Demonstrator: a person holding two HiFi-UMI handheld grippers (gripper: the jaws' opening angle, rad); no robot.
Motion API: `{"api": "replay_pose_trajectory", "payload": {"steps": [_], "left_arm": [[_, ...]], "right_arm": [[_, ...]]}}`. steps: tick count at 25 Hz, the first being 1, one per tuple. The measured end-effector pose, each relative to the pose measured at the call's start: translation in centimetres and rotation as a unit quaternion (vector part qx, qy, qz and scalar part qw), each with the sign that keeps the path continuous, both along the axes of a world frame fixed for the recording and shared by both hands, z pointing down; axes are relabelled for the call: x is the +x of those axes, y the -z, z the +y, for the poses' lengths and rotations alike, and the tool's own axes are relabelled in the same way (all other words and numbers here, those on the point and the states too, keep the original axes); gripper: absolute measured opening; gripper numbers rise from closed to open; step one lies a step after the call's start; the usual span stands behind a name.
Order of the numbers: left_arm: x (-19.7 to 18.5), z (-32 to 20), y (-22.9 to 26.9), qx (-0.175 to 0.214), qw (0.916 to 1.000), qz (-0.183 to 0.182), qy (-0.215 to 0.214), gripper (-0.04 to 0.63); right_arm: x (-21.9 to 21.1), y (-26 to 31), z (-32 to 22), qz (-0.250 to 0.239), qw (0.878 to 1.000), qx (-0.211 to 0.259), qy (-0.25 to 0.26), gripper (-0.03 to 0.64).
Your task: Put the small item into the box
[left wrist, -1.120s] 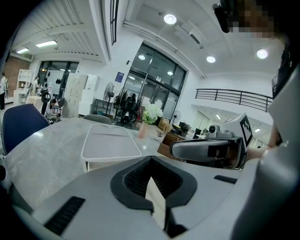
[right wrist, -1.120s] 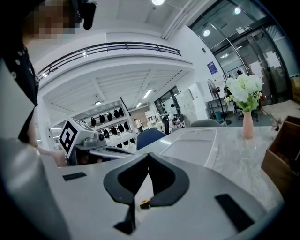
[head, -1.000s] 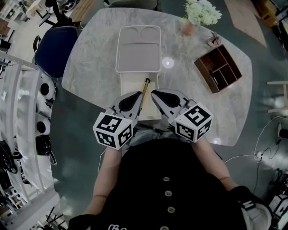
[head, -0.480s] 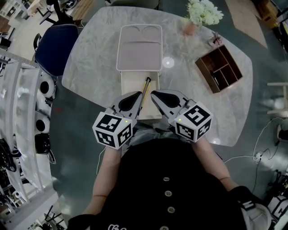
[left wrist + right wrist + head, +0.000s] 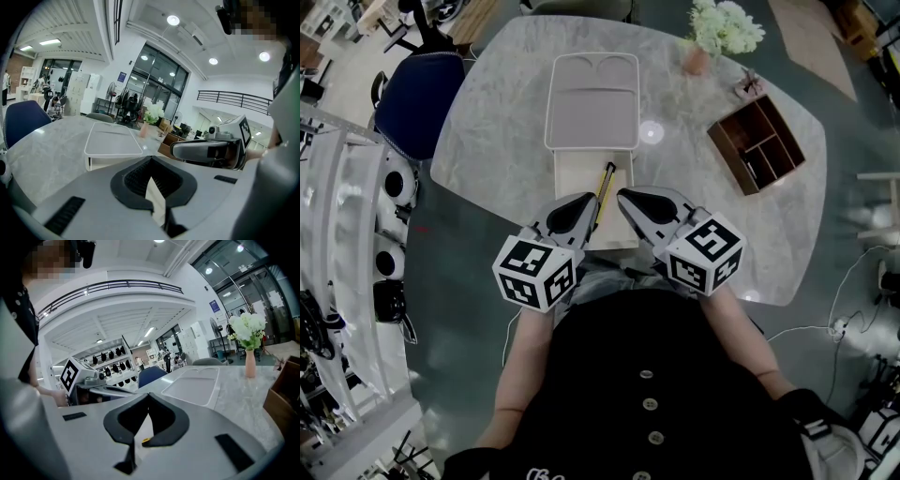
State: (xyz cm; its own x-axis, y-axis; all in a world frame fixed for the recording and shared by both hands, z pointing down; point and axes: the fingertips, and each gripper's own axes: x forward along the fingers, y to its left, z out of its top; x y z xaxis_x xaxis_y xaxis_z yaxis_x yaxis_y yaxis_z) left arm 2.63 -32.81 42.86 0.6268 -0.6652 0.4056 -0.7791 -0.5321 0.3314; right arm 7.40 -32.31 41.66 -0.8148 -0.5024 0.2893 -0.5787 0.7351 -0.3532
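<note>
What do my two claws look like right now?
Left claw and right claw match: grey tapered shells with black ribbed pads inside, each backed by a white cube with black square markers. The person wears a black buttoned top.

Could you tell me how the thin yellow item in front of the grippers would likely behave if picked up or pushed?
The yellow item looks long, thin and straight, so it is probably stiff and light. If round, it may roll when pushed sideways. Its narrow body offers little to grip, so it could pivot.
</note>
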Motion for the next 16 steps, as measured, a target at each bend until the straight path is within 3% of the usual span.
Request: {"api": "replay_pose_trajectory", "payload": {"steps": [16], "left_arm": [[-0.58, 0.48, 0.12, 0.000, 0.9999, 0.010, 0.005, 0.017]], "right_arm": [[-0.34, 0.00, 0.32, 0.007, 1.000, -0.001, -0.003, 0.000]]}}
